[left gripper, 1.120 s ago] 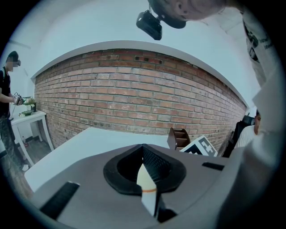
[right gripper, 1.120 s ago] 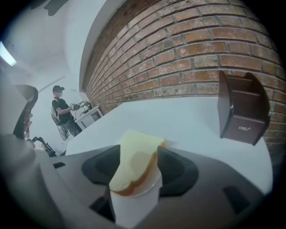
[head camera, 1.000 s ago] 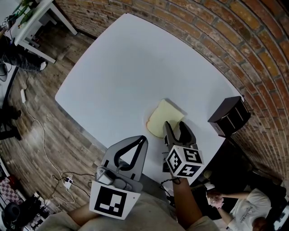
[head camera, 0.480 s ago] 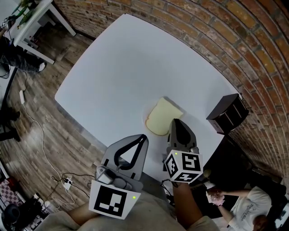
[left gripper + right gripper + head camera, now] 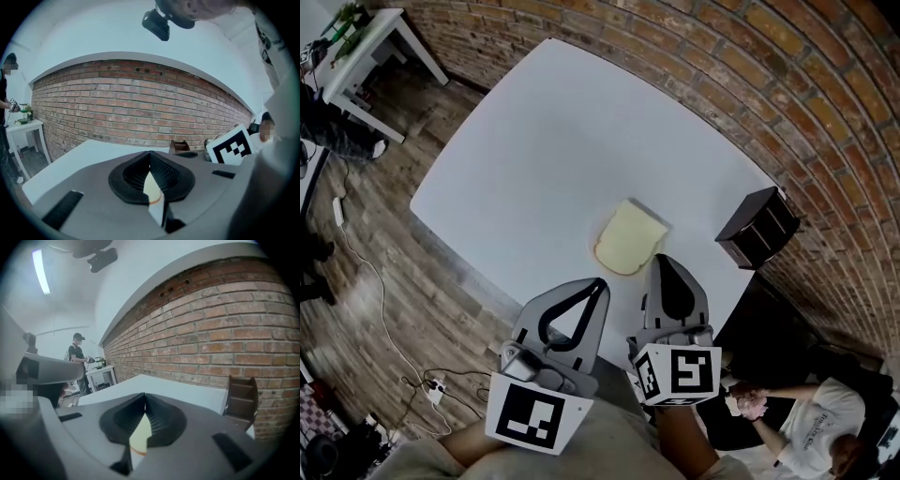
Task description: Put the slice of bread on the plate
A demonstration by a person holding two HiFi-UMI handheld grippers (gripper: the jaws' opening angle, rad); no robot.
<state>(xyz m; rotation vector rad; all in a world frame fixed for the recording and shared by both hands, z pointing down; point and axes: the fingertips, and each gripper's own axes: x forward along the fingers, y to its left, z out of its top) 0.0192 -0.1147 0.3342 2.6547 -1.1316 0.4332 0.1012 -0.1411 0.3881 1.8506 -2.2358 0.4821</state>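
The slice of bread (image 5: pixel 629 238), pale with a thin brown crust, lies flat on a white plate whose rim (image 5: pixel 592 250) barely shows against the white table (image 5: pixel 553 141). My right gripper (image 5: pixel 661 262) hangs just short of the slice's near edge, shut, with nothing between its jaws. Left of it, my left gripper (image 5: pixel 598 285) is also shut and empty, nearer the table's front edge. In the left gripper view (image 5: pixel 150 155) and the right gripper view (image 5: pixel 144 396) the jaw tips meet, and a sliver of bread (image 5: pixel 139 437) shows through the gap below them.
A dark wooden box (image 5: pixel 757 228) stands at the table's right edge by the brick wall (image 5: pixel 787 84). A small white side table (image 5: pixel 366 37) and cables (image 5: pixel 389 309) are on the wooden floor to the left. A person (image 5: pixel 77 357) stands far off.
My right gripper's jaws, open beside the bread a second ago, have closed on nothing, and the gripper has risen and drawn back from the slice. The bread stayed put.
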